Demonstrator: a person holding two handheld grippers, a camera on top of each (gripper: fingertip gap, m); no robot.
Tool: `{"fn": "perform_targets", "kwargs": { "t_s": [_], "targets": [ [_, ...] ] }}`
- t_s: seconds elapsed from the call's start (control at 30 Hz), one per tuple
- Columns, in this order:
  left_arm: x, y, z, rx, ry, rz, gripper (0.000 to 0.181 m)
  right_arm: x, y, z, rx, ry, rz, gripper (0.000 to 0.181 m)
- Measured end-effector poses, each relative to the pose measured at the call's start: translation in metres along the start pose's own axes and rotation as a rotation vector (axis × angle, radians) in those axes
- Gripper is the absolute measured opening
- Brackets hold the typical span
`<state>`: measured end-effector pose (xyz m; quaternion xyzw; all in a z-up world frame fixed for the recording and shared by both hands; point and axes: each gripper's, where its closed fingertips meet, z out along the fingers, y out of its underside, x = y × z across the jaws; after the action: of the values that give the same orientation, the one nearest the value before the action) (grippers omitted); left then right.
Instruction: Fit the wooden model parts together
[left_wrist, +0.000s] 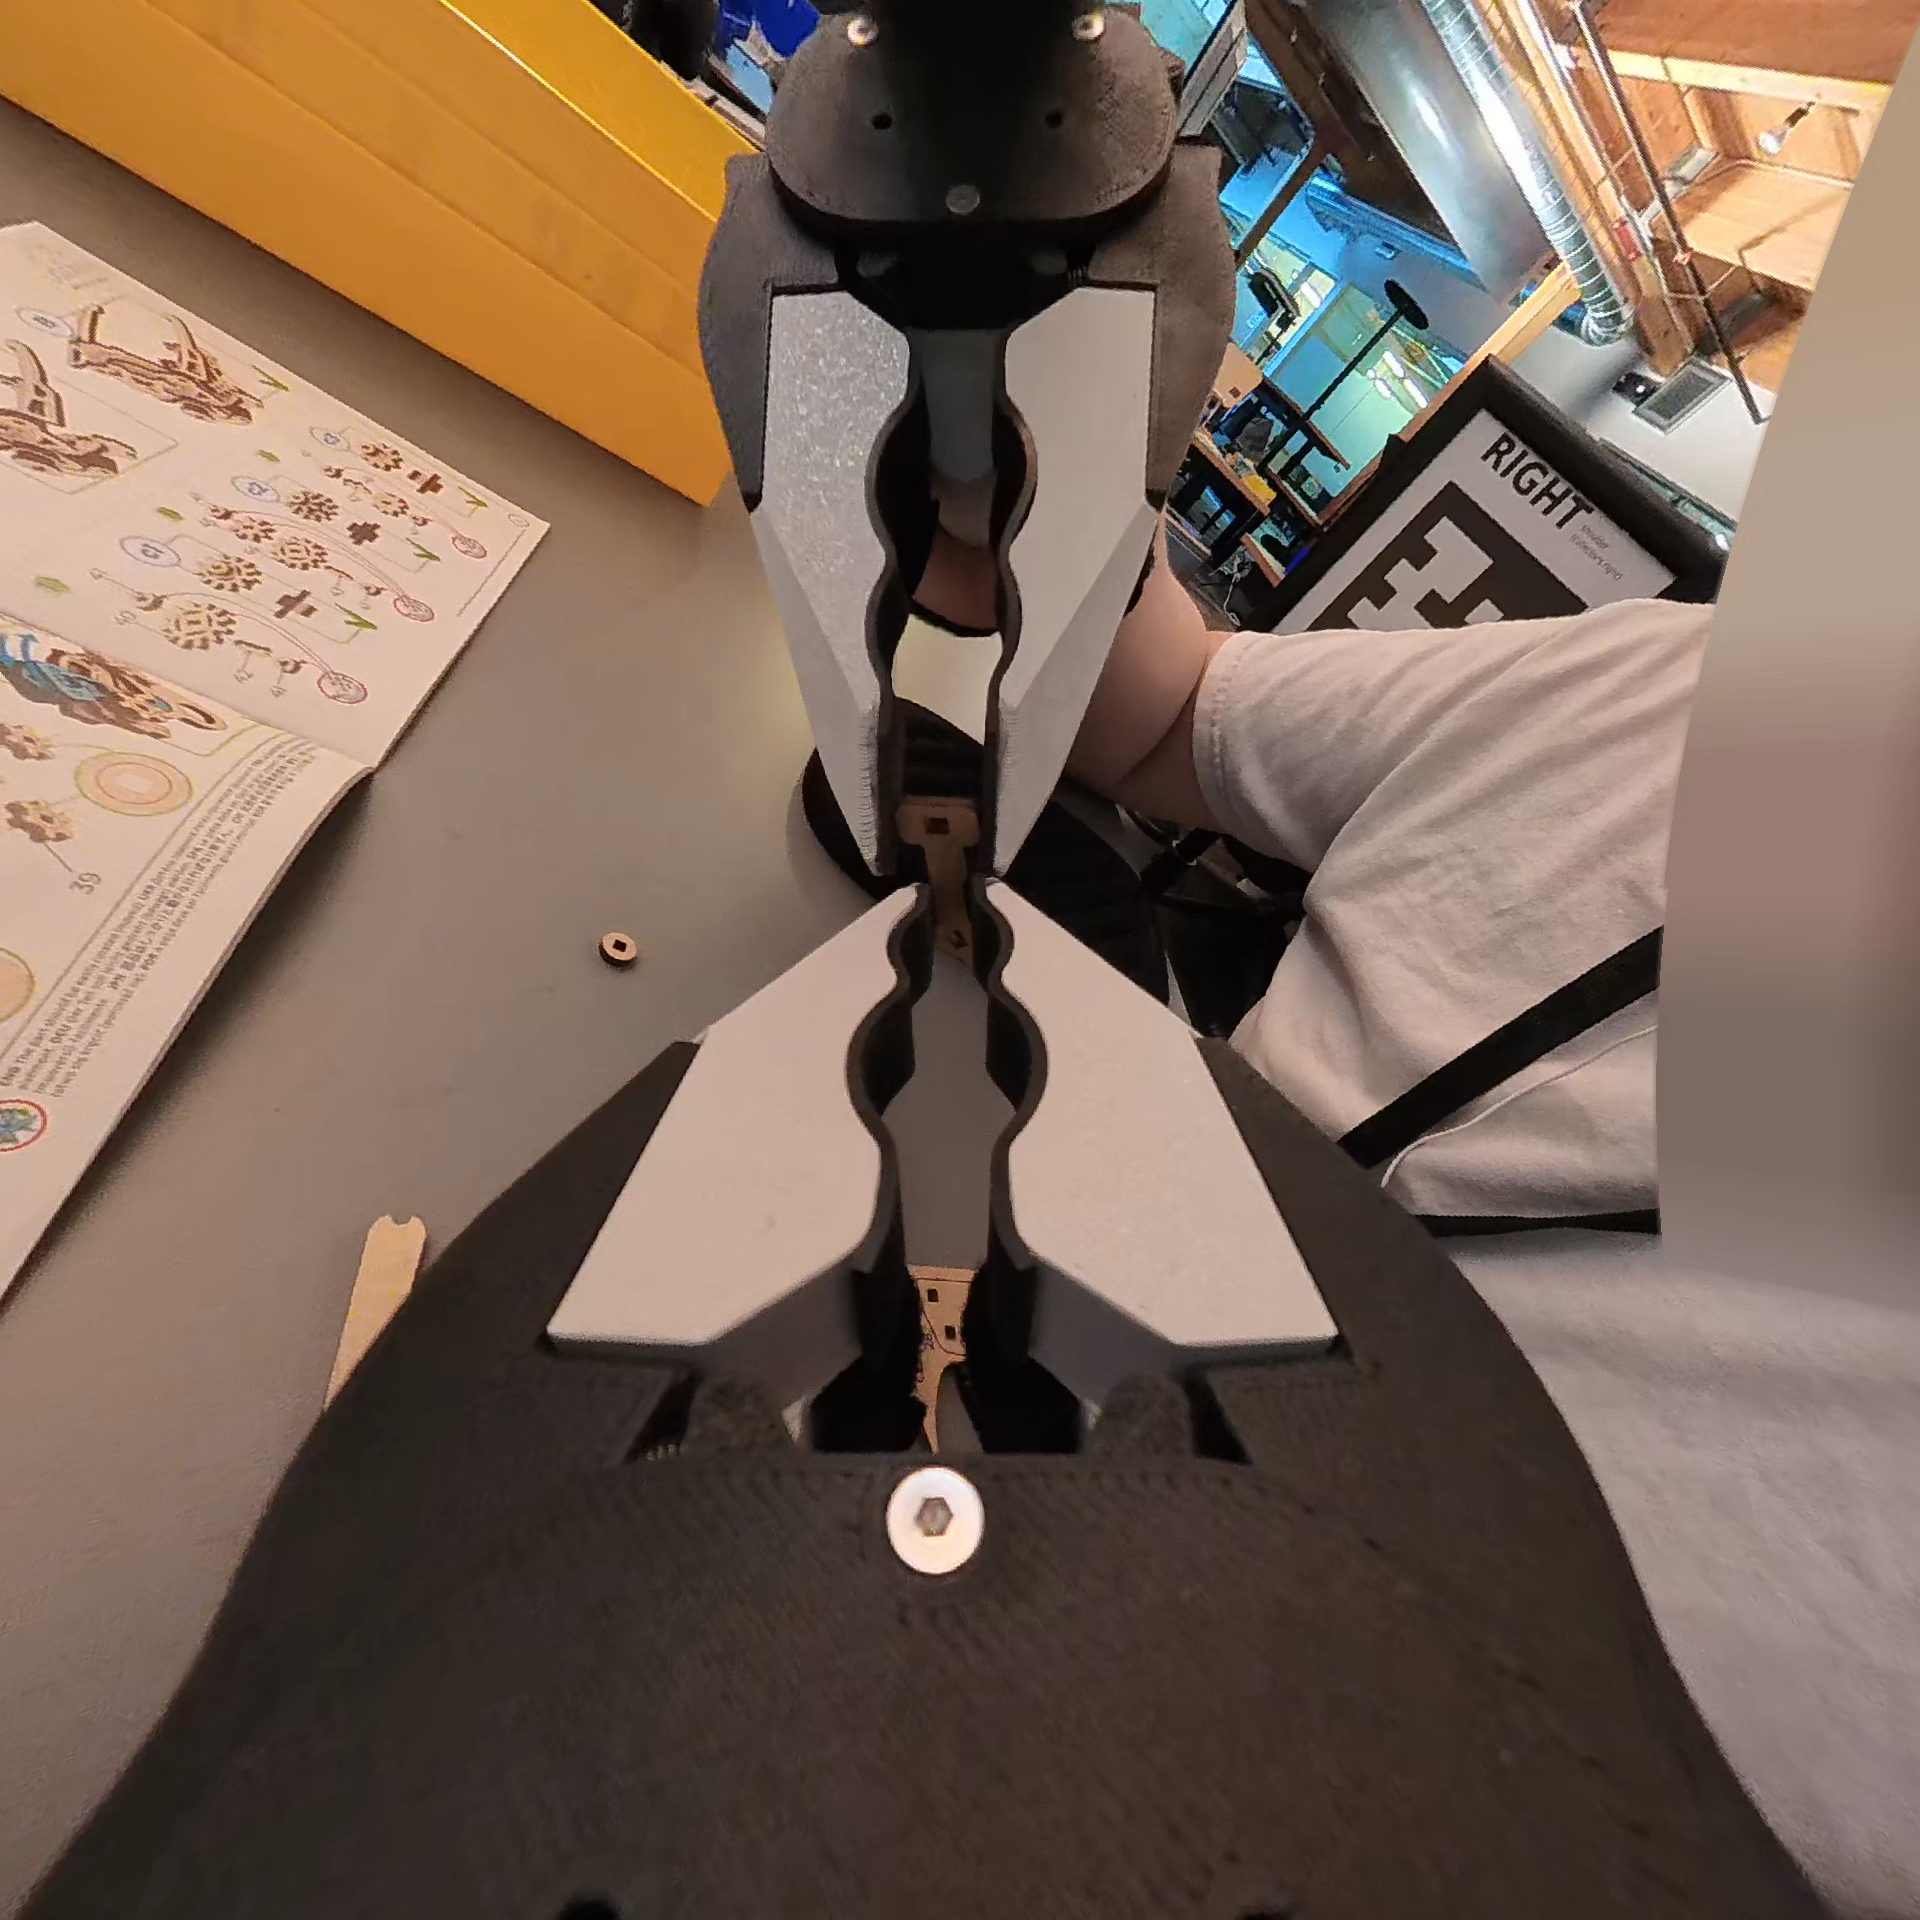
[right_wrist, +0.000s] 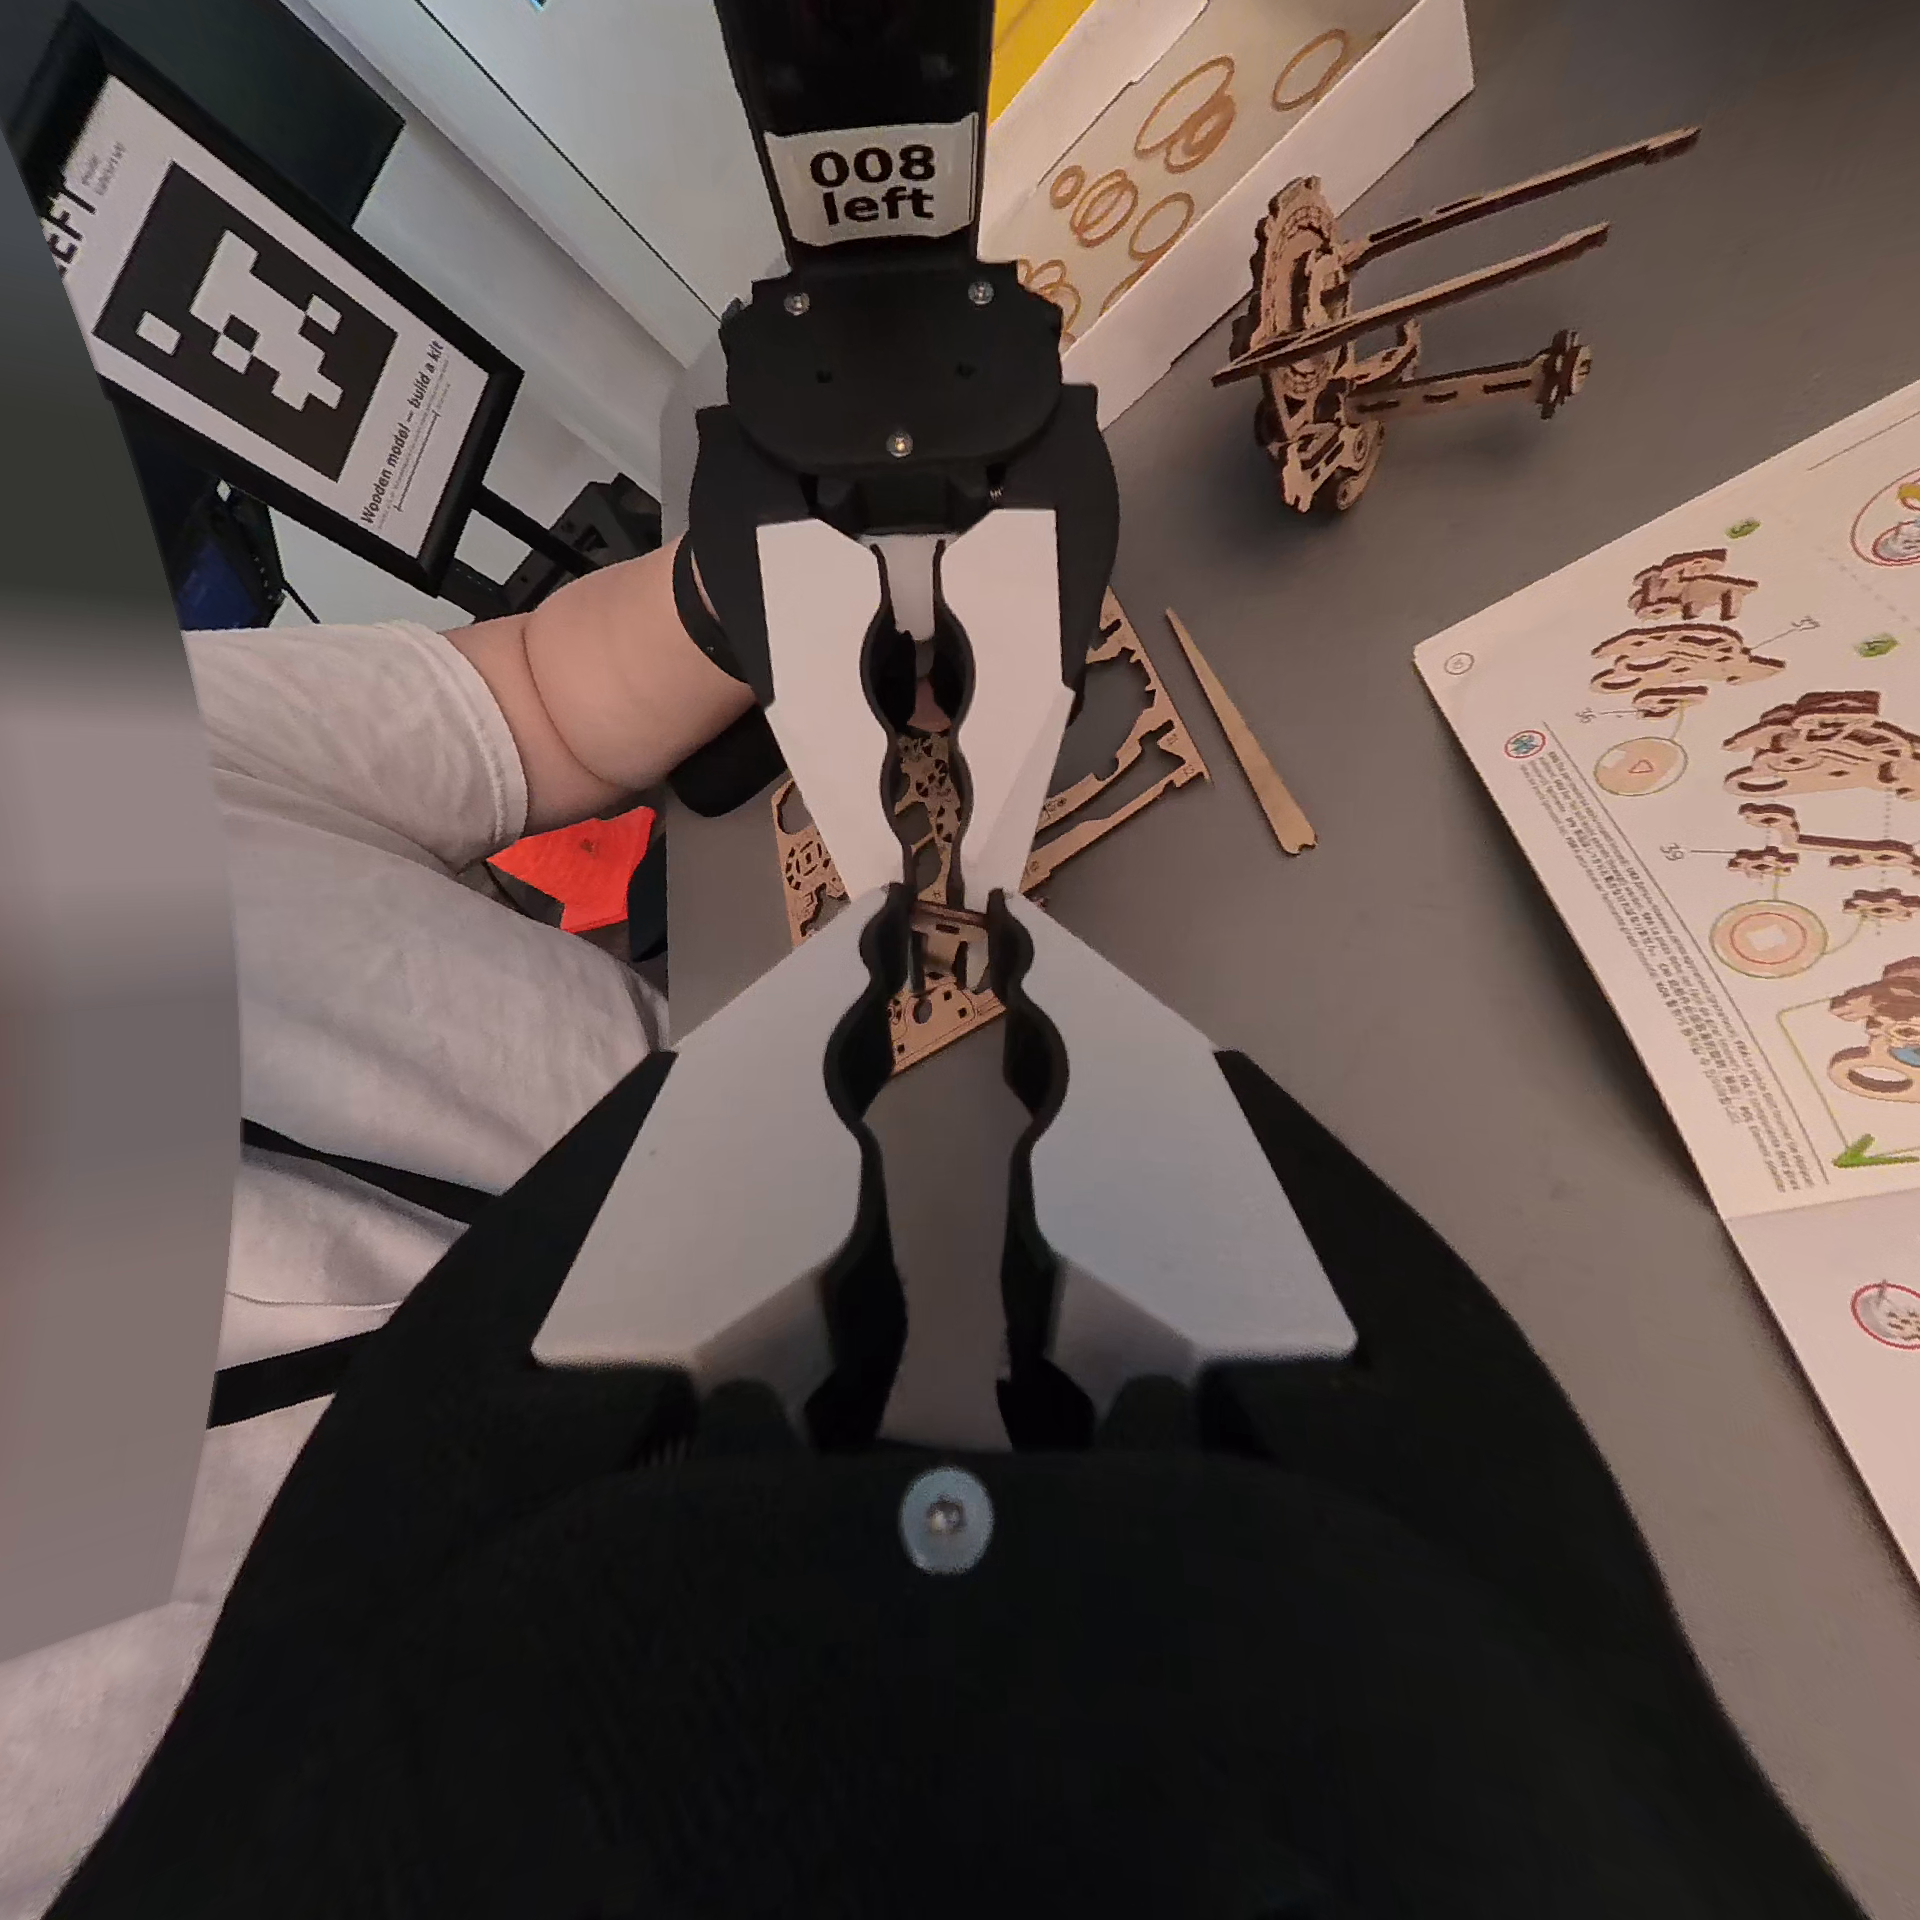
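Left wrist view
- My left gripper (left_wrist: 951, 904): black ribbed printed body, smooth pale-grey wedge fingers with wavy black inner edges; tips closed on a thin tan wooden part (left_wrist: 948, 914) with laser-cut square holes.
- Right gripper (left_wrist: 940, 852): facing mine tip to tip, nipping the far end of the same flat piece.
- To my left: open instruction booklet (left_wrist: 208, 582) with printed diagrams and text, which I do not transcribe; a small wooden washer (left_wrist: 620, 949) near my fingertips; a flat wooden stick (left_wrist: 379, 1299), partly hidden by my gripper body; a yellow bin (left_wrist: 436, 197), cut off by the frame.
- To my right: person's pale sleeve (left_wrist: 1455, 831); framed black-and-white marker sign (left_wrist: 1496, 540).

Right wrist view
- Right gripper (right_wrist: 940, 914): fingers nearly together on the wooden part (right_wrist: 940, 935); actual contact is hard to make out.
- Left gripper (right_wrist: 951, 883): labelled sticker on its stem.
- Beneath the tips: a laser-cut plywood sheet (right_wrist: 1132, 727), largely hidden.
- Right of my fingers: the pointed stick (right_wrist: 1236, 727), a partly built wooden model (right_wrist: 1340, 343), a white box (right_wrist: 1195, 177).
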<state>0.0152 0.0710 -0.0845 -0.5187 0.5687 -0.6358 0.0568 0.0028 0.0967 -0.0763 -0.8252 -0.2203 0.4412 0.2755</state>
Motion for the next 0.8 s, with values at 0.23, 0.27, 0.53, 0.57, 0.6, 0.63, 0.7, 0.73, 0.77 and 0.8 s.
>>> {"fn": "perform_targets", "kwargs": {
  "t_s": [0.23,0.27,0.53,0.57,0.6,0.63,0.7,0.73,0.77,0.8],
  "targets": [
    [0.000,0.002,0.002,-0.006,0.009,-0.014,0.004,0.001,0.002,0.000,-0.001,-0.006,0.011,0.012],
    [-0.001,0.001,0.002,-0.003,0.000,-0.008,0.004,0.001,0.001,0.000,0.011,-0.011,0.011,0.013],
    [0.002,-0.015,-0.010,0.089,0.023,-0.025,0.004,0.009,-0.008,-0.013,0.117,0.034,-0.149,0.033],
    [0.001,-0.016,-0.012,0.097,0.020,-0.028,0.004,0.011,-0.004,-0.015,0.120,0.052,-0.195,0.032],
    [0.000,-0.016,-0.014,0.103,0.020,-0.036,0.004,0.011,0.002,-0.015,0.112,0.062,-0.245,0.032],
    [-0.001,-0.017,-0.015,0.110,0.025,-0.045,0.004,0.014,0.008,-0.013,0.095,0.084,-0.308,0.032],
    [-0.003,-0.019,-0.018,0.127,0.032,-0.067,0.004,0.015,0.027,0.000,0.044,0.121,-0.456,0.027],
    [-0.004,-0.019,-0.019,0.128,0.035,-0.074,0.003,0.020,0.037,0.008,0.021,0.162,-0.506,0.023],
    [-0.005,-0.019,-0.020,0.127,0.034,-0.076,0.004,0.029,0.046,0.016,-0.017,0.223,-0.517,0.021],
    [-0.006,-0.019,-0.020,0.129,0.029,-0.075,0.004,0.035,0.054,0.023,-0.059,0.265,-0.512,0.020]
  ]
}}
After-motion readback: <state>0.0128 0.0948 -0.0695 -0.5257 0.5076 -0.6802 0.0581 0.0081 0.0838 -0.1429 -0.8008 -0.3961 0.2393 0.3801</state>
